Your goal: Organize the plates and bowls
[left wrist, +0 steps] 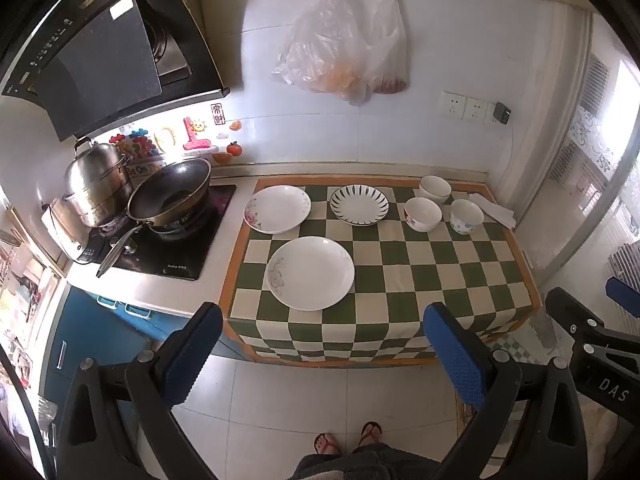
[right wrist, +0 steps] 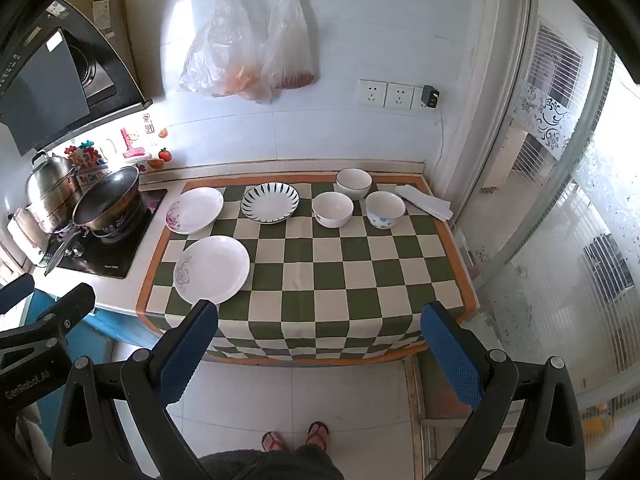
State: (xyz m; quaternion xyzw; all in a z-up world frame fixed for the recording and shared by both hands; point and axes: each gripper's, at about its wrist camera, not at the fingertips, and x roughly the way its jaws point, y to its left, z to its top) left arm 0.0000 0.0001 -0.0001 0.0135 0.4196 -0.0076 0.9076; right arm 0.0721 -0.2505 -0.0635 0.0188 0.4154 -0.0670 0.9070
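Observation:
Three plates lie on the green-and-cream checked cloth (left wrist: 440,264): a large white plate (left wrist: 311,273) near the front left, a flowered plate (left wrist: 277,209) behind it, and a black-striped plate (left wrist: 359,205) at the back middle. Three bowls stand at the back right: a white one (left wrist: 435,189), a red-patterned one (left wrist: 422,214) and a dotted one (left wrist: 466,216). The same plates (right wrist: 212,269) and bowls (right wrist: 333,209) show in the right wrist view. My left gripper (left wrist: 320,356) and right gripper (right wrist: 320,356) are open and empty, held off the counter's front edge.
A hob (left wrist: 168,248) with a wok (left wrist: 170,194) and a steel steamer pot (left wrist: 98,188) stands left of the cloth. A folded white cloth (left wrist: 492,210) lies at the back right. Plastic bags (left wrist: 344,52) hang on the wall. A glass door (right wrist: 560,200) is on the right.

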